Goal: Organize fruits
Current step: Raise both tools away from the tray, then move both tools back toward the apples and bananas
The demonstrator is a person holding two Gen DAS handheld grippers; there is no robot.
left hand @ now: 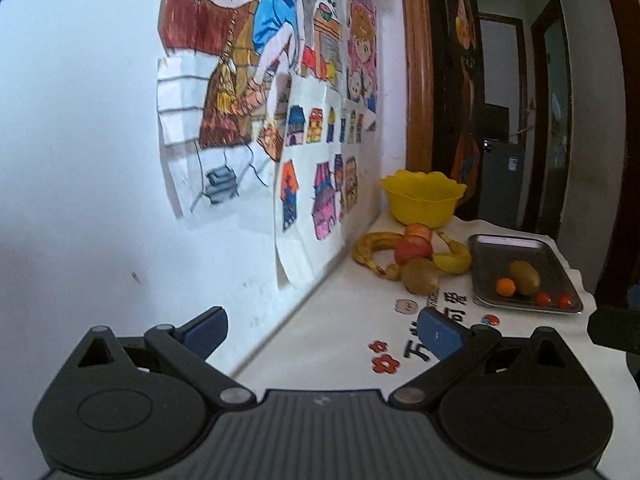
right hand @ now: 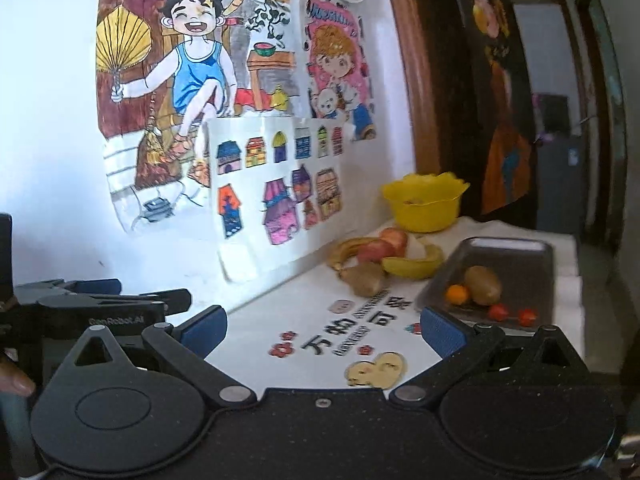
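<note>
A pile of fruit lies on the white table by the wall: bananas (left hand: 374, 246) (right hand: 414, 266), red apples (left hand: 412, 246) (right hand: 384, 246) and a kiwi (left hand: 420, 276) (right hand: 365, 278). A metal tray (left hand: 560, 256) (right hand: 524, 264) to the right holds a kiwi (left hand: 525, 277) (right hand: 483, 285), a small orange (left hand: 505, 286) (right hand: 457, 294) and two cherry tomatoes (left hand: 554, 300) (right hand: 512, 314). A yellow bowl (left hand: 422, 198) (right hand: 425, 202) stands behind. My left gripper (left hand: 324, 330) and right gripper (right hand: 324, 330) are both open and empty, well short of the fruit.
The white wall with children's drawings (left hand: 280, 120) (right hand: 248, 128) runs along the table's left side. The table cover (left hand: 344, 320) has printed characters and flowers. A wooden door frame (left hand: 420, 80) and dark doorway lie beyond. The left gripper's body (right hand: 92, 308) shows left in the right wrist view.
</note>
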